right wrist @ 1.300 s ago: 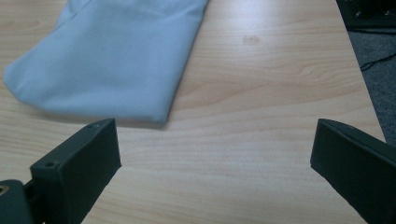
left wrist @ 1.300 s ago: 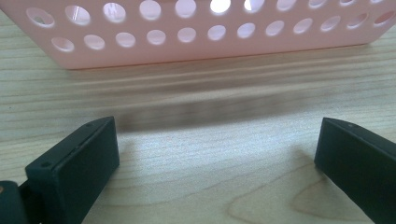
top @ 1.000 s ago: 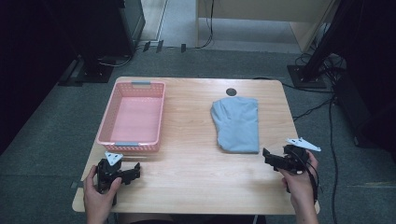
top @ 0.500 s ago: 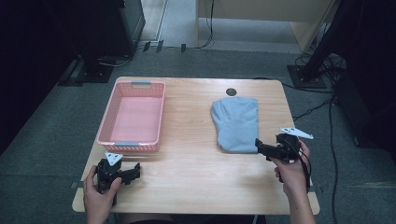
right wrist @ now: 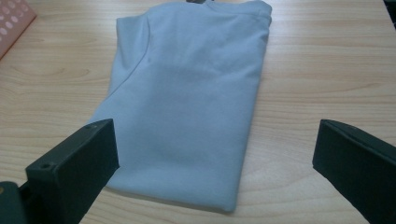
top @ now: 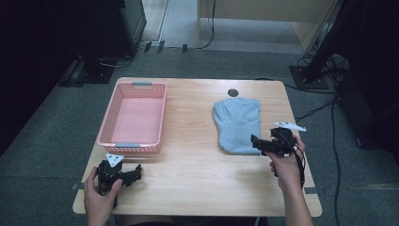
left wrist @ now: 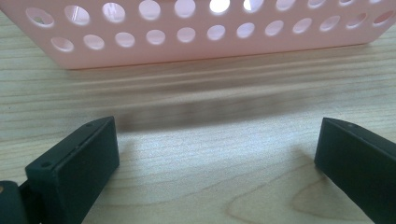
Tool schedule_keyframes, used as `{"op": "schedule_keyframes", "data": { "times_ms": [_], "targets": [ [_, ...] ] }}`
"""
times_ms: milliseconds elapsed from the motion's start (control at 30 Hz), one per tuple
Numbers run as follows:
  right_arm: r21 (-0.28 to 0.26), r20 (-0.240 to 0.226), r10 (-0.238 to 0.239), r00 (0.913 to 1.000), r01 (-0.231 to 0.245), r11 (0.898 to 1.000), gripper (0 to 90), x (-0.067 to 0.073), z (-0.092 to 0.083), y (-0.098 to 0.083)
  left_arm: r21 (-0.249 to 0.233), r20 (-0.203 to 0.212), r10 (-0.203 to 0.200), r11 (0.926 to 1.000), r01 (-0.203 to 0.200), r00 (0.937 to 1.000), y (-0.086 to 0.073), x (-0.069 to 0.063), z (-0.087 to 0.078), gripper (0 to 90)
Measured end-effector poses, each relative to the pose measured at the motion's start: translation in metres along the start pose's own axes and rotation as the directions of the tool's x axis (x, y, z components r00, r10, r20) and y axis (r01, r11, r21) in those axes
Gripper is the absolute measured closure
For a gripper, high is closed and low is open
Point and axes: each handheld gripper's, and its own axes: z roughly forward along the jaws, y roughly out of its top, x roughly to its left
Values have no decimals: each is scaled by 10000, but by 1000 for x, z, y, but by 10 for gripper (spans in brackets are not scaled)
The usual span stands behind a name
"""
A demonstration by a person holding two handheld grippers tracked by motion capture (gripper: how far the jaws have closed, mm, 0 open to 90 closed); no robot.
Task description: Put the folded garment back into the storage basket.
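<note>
Two tools are in play, but the work belongs to the right tool, which hovers at the near right corner of the folded light-blue cloth with its jaws spread wide and nothing between them — the right gripper view shows the cloth's near edge lying just ahead of them. The cloth lies flat on the right half of the bench, well apart from the pink basket. For a clean pick, I would lower one jaw under that near edge, catch every folded layer, then close. The left tool rests near the basket, wide open and holding nothing
</note>
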Motion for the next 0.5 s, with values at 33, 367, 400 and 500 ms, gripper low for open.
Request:
{"op": "schedule_keyframes", "data": {
  "times_ms": [33,367,400,500],
  "targets": [
    [10,19,-5,10000,5,10000,0,2,2,1,8,-1,0,10000,0,10000,0,0,0,0],
    [-6,-3,124,9999,-124,9999,0,9,17,9,18,6,3,10000,-3,10000,0,0,0,0],
    [13,-20,108,9999,-108,9999,0,10,18,10,16,7,4,10000,-4,10000,0,0,0,0],
    [87,-24,34,10000,-34,10000,0,12,22,12,15,11,1,10000,-1,10000,0,0,0,0]
  ]
}}
